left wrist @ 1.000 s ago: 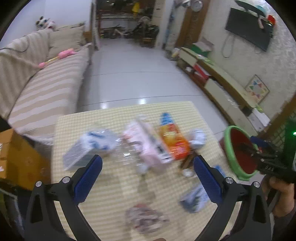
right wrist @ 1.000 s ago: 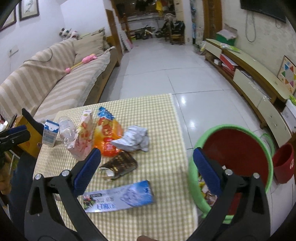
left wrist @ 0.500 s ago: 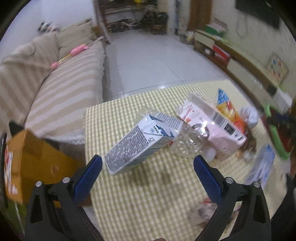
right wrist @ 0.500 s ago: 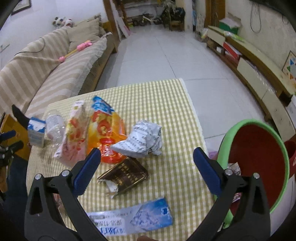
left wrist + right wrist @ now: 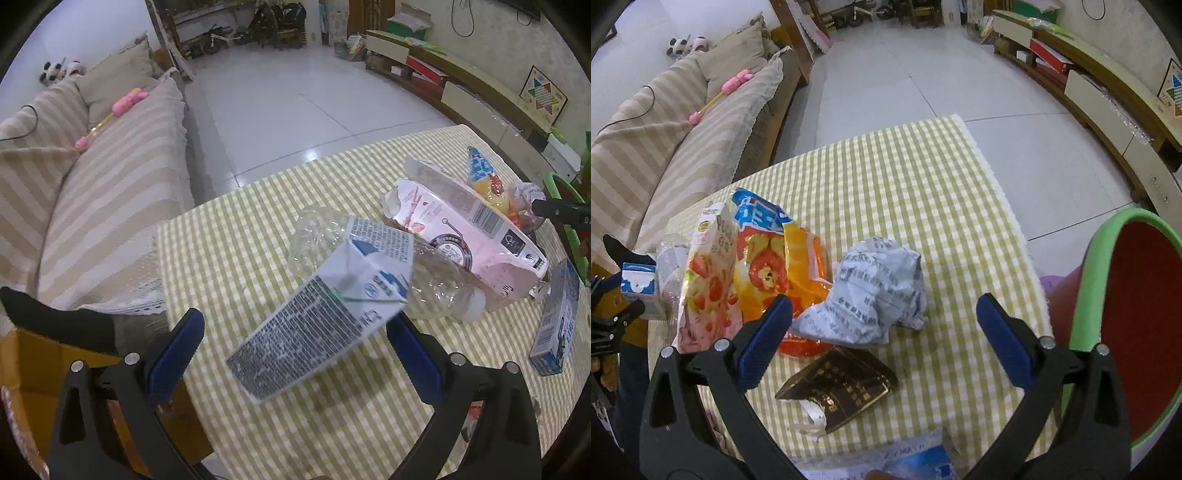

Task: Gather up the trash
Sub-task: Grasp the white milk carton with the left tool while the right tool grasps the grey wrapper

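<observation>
A white and blue milk carton (image 5: 325,317) lies tilted between the blue pads of my left gripper (image 5: 295,347), which is open around it without touching. Behind it rest a clear plastic bottle (image 5: 436,284) and a pink strawberry carton (image 5: 476,236). My right gripper (image 5: 884,339) is open above a crumpled grey paper wad (image 5: 875,295) and a dark brown wrapper (image 5: 838,391). An orange snack bag (image 5: 775,258) lies left of the wad. The green-rimmed red bin (image 5: 1137,325) stands at the right, off the table edge.
The yellow checked tablecloth (image 5: 905,177) covers the table. A blue box (image 5: 557,325) lies near the right edge. A striped sofa (image 5: 92,177) stands on the left, a cardboard box (image 5: 29,373) beside the table, and a low cabinet (image 5: 1108,99) along the right wall.
My left gripper has swung left and closed in on the milk carton, which now sits between its pads. My right gripper has moved from the bin toward the paper wad.
</observation>
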